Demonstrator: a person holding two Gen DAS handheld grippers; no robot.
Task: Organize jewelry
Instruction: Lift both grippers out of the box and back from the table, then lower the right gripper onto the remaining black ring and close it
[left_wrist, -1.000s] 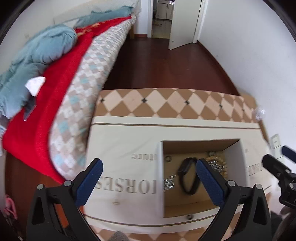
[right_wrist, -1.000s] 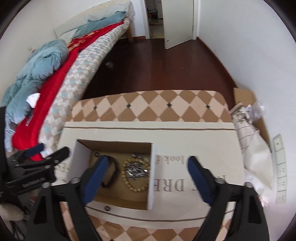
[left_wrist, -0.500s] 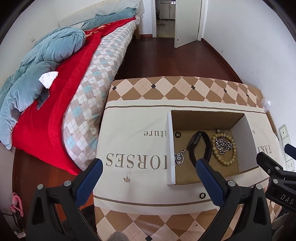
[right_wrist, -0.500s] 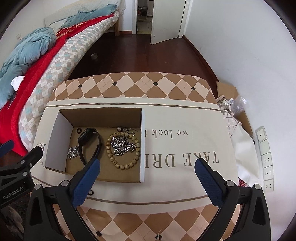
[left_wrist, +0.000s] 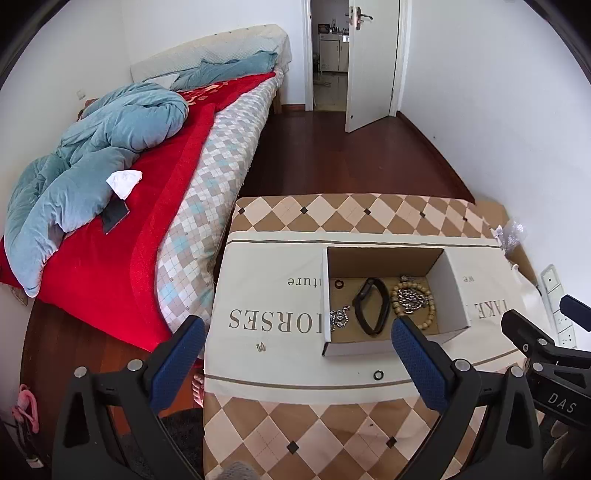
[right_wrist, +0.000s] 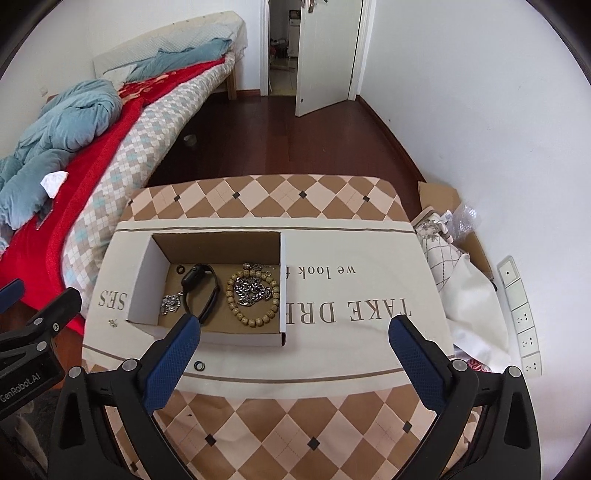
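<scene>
- Counter (right_wrist: 369, 206) w/ checked cloth sits beside the bed (left_wrist: 147, 206).
- Your left gripper (left_wrist: 295, 354) and right gripper (right_wrist: 291, 350): jaws spread wide, nothing held, both above counter.
- Box (right_wrist: 282, 295) holds black watch (right_wrist: 201, 288), bead bracelet (right_wrist: 258, 321), chain (right_wrist: 251, 291).
- Small ring (right_wrist: 200, 366) on cloth in front of box; tiny item (left_wrist: 260, 347) left of it, maybe an earring.

Bedroom with white walls

A bed (left_wrist: 207, 177) flanks dark wooden floor (left_wrist: 332, 155); beyond it, a white door (left_wrist: 373, 62) stands open.
</scene>
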